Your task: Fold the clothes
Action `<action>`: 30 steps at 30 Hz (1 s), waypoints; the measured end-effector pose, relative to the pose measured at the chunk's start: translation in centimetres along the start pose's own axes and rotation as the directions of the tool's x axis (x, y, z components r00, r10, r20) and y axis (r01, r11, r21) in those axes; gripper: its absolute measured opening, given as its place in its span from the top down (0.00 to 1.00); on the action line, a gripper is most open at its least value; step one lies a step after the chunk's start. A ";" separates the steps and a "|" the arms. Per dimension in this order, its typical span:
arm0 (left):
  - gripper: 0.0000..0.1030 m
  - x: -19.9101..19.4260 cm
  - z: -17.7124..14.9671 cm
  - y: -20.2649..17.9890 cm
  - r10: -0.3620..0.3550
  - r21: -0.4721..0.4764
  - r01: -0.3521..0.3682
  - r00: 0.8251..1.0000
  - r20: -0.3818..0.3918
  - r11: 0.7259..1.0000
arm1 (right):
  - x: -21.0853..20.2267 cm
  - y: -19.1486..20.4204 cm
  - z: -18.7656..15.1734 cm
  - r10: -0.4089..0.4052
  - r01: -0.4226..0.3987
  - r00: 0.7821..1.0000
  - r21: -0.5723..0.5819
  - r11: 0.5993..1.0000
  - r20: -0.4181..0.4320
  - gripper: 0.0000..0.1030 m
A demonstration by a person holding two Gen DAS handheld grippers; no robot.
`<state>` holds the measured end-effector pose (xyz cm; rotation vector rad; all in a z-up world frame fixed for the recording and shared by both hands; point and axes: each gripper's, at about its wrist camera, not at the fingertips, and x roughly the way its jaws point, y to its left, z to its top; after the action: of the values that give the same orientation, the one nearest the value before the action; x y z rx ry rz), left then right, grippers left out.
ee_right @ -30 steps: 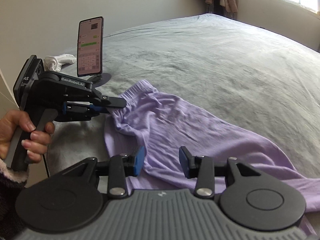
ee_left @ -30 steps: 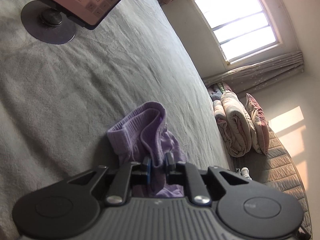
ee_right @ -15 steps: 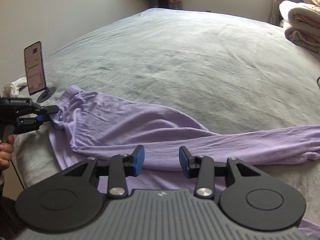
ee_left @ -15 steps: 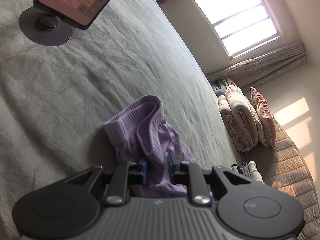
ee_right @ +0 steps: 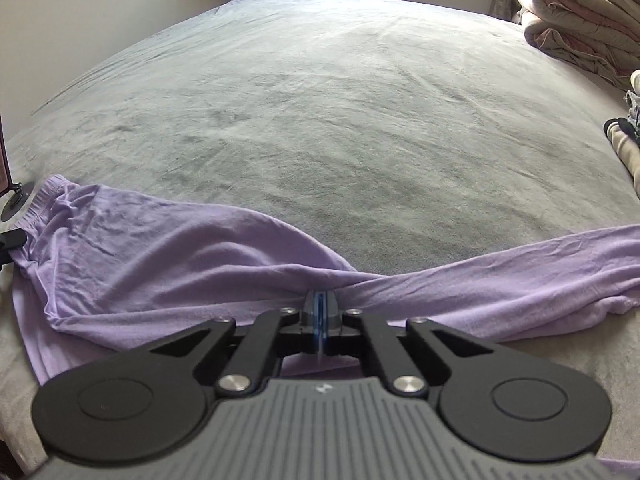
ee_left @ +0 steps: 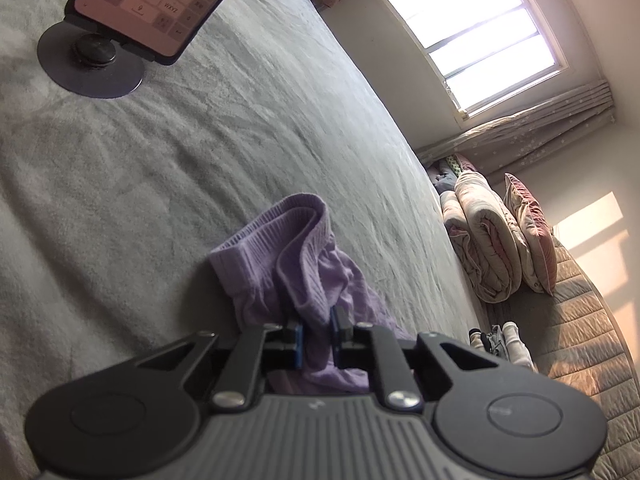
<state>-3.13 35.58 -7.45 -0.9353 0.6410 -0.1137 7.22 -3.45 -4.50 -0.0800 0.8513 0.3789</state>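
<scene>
Lilac cotton fills both of my grips. My right gripper (ee_right: 320, 312) has its blue-padded fingers pressed together on a pinch of the long lilac jersey trousers (ee_right: 168, 264), caught on the near edge about where the two legs meet. My left gripper (ee_left: 316, 332) is clamped on a fold of the ribbed waistband (ee_left: 280, 240) of the same garment, the band bunched and standing up between the pads.

From the right wrist view the trousers lie stretched across the near side of the grey plush bedspread (ee_right: 340, 112), their long axis running left to right. The waistband end points to my left, where the tip of my other gripper shows at the frame's edge; a leg trails off to my right and leaves the picture. The cloth is wrinkled and twisted at the pinch, with another layer underneath nearer to me.

Farther out, in the left wrist view, a smartphone with a lit keypad screen (ee_left: 156, 0) leans on a round grey metal stand (ee_left: 92, 68), well apart from the waistband on the bedspread. Beyond the bed's far side sit a rolled pale pink quilt (ee_left: 484, 240) with a cushion beside it, under a bright window (ee_left: 476, 28).
</scene>
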 end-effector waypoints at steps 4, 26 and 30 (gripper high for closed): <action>0.94 -0.6 0.2 -0.4 -0.041 0.017 0.041 0.999 0.027 0.999 | -1.8 -0.3 0.0 0.001 -0.001 0.999 -0.002 1.000 0.045 1.00; 0.94 -2.1 2.3 1.3 -0.080 -0.021 0.081 0.996 0.042 0.997 | -12.8 0.5 -4.5 0.037 -0.035 0.978 -0.014 0.999 0.207 1.00; 0.94 -2.1 2.0 1.2 -0.019 -0.002 0.019 1.000 0.021 1.000 | -11.9 1.0 -6.1 0.052 -0.049 0.985 -0.019 0.999 0.162 1.00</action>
<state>-3.95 38.48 -6.61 -0.9433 0.6135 -0.1202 -4.55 -7.36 0.43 -0.0404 0.6905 0.4334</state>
